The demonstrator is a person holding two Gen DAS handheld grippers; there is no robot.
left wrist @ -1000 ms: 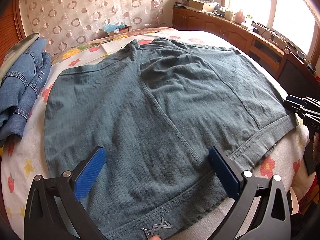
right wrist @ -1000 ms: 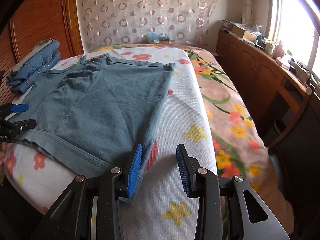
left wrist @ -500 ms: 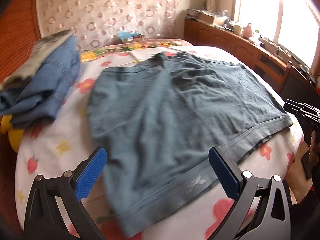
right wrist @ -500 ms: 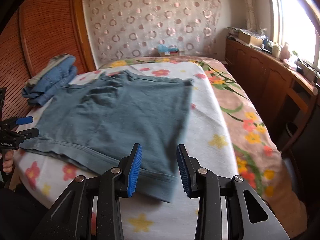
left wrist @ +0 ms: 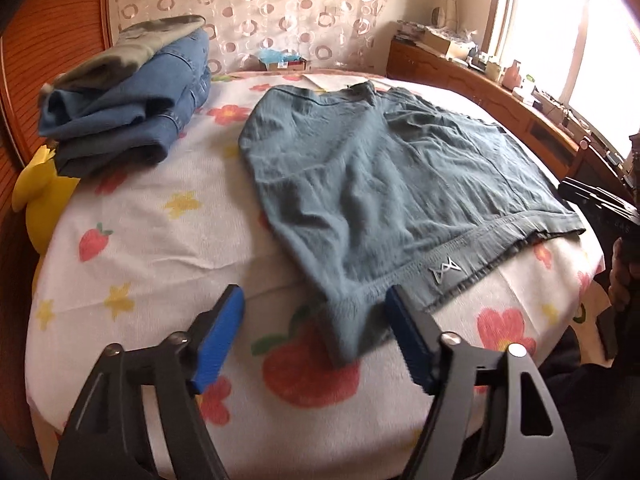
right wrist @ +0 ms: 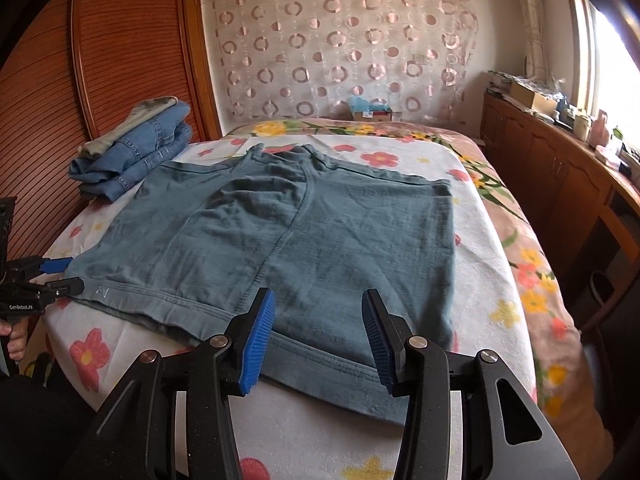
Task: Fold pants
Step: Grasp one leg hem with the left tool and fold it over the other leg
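Observation:
Teal-grey shorts [right wrist: 288, 240] lie flat on the flowered bed sheet, waistband toward me; they also show in the left wrist view [left wrist: 392, 184]. My left gripper [left wrist: 316, 336] is open, its fingers either side of the waistband's near left corner, just above the sheet. It also shows in the right wrist view [right wrist: 48, 276] at the shorts' left corner. My right gripper [right wrist: 318, 340] is open over the waistband's right half, holding nothing. It shows at the right edge of the left wrist view [left wrist: 600, 208].
A stack of folded jeans [right wrist: 136, 156] sits at the bed's far left, also seen in the left wrist view [left wrist: 128, 96]. A yellow toy [left wrist: 36, 208] lies by the left edge. A wooden cabinet [right wrist: 560, 168] runs along the right.
Both grippers pulled back toward me from the shorts. The left gripper swung left to the waistband's left corner and narrowed; the right gripper shifted left over the waistband and opened wider.

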